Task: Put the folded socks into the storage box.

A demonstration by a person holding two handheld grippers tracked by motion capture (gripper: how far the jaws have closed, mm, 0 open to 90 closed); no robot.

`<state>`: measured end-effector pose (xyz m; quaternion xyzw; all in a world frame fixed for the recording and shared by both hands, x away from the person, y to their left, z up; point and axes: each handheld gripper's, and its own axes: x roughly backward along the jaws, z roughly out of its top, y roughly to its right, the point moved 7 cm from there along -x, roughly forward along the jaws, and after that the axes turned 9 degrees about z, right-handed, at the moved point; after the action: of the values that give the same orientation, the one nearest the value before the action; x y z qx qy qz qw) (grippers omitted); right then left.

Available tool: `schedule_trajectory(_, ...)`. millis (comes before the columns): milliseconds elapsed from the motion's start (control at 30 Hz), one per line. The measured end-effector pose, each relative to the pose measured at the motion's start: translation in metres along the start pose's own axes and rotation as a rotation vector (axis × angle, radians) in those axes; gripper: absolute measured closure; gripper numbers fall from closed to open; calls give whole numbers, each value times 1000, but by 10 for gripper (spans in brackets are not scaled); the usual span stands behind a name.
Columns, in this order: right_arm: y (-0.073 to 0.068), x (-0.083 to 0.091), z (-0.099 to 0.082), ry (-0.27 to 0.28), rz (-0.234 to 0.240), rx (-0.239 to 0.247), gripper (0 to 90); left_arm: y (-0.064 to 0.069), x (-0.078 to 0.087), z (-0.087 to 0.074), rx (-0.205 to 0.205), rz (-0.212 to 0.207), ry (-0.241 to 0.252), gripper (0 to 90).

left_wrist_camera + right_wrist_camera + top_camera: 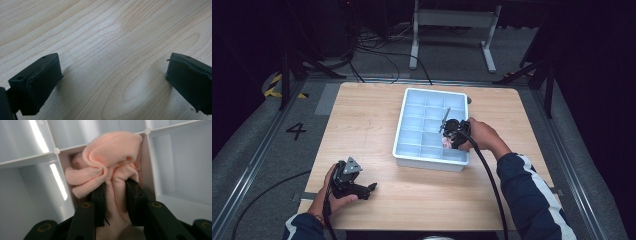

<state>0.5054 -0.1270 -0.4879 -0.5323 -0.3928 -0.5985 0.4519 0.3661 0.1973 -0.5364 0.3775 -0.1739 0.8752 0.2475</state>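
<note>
A pink knitted cloth point(110, 167) is seen bunched in one compartment of a white divided tray point(412, 112), and the fingers point(135, 195) of the right gripper point(115, 195) are clamped on a fold of it, the fabric being pressed between the two black pads while the rest of the cloth bulges above them against the compartment's walls; in the high view the right gripper point(452, 134) is held by a hand point(482, 135) over the tray's near right part, pointed down into it, and a scrap of pink point(446, 142) is glimpsed just beneath it; the tray is set on the far half of the wooden bench point(362, 120), its other compartments being bare as far as can be told; a black cable is trailed from the gripper along a dark sleeve with white stripes point(532, 190). The left gripper point(354, 182) is held by the other hand point(332, 197) at the bench's near left corner, well apart from the tray; in the left gripper view its fingers point(37, 85) are spread wide apart just above the wood grain, and nothing is held between them.
</note>
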Motion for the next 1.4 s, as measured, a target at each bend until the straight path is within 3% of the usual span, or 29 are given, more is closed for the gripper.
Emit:
schedule_trajectory(233, 0, 1, -2, 27, -6, -5, 688, 0, 0, 0, -1, 3, 1, 3)
schedule_trajectory(500, 0, 12, -5, 71, -13, -25, 589, 0, 0, 0, 0, 3, 1, 4)
schedule_trajectory(833, -1, 18, -8, 118, -8, -29, 556, 0, 0, 0, 0, 3, 1, 4)
schedule_trajectory(1400, -5, 35, -13, 214, -50, -37, 515, 0, 0, 0, 2, 1, 0, 3)
